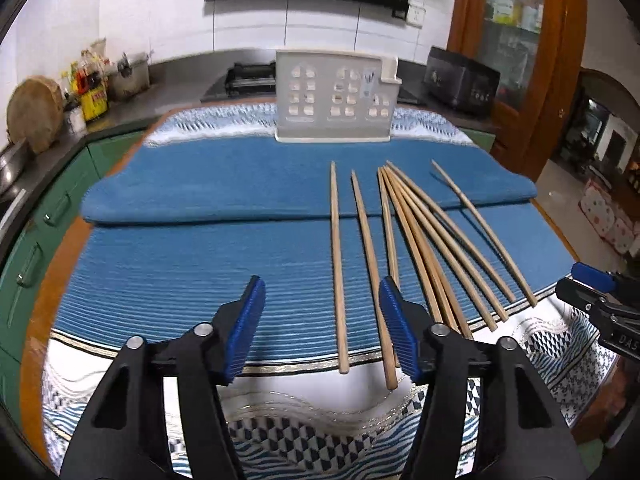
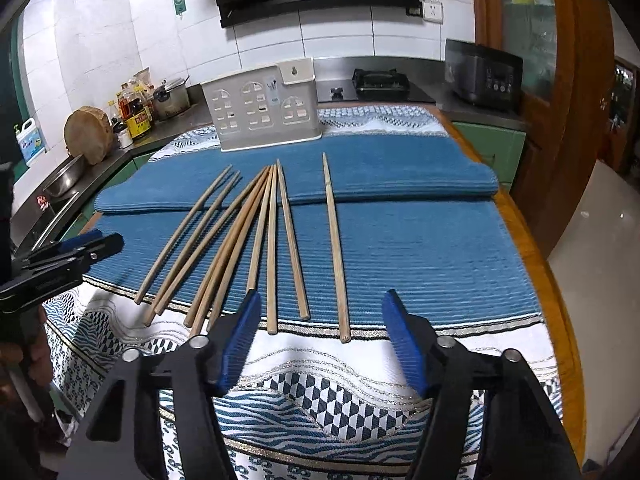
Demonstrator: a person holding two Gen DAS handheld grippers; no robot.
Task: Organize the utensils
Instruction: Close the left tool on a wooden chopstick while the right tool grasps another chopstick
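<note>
Several wooden chopsticks [image 1: 416,232] lie fanned out on a blue ribbed mat [image 1: 180,272], thick ends toward me. My left gripper [image 1: 322,292] hovers open over their near ends. The leftmost chopstick [image 1: 337,248] lies between its blue pads, untouched, and a second runs beside the right pad. In the right wrist view, my right gripper [image 2: 322,300] is open above the near ends of the right-hand chopsticks [image 2: 272,240], including the lone one [image 2: 334,240]. A white utensil holder [image 1: 334,96] [image 2: 264,108] stands upright at the table's far edge.
A folded blue towel [image 1: 224,184] lies under the chopstick tips. A patterned cloth [image 1: 328,412] covers the table's near part. Behind are a counter with bottles [image 2: 136,116], a round wooden board [image 2: 88,134], a stove [image 2: 380,80] and a black appliance [image 2: 484,74].
</note>
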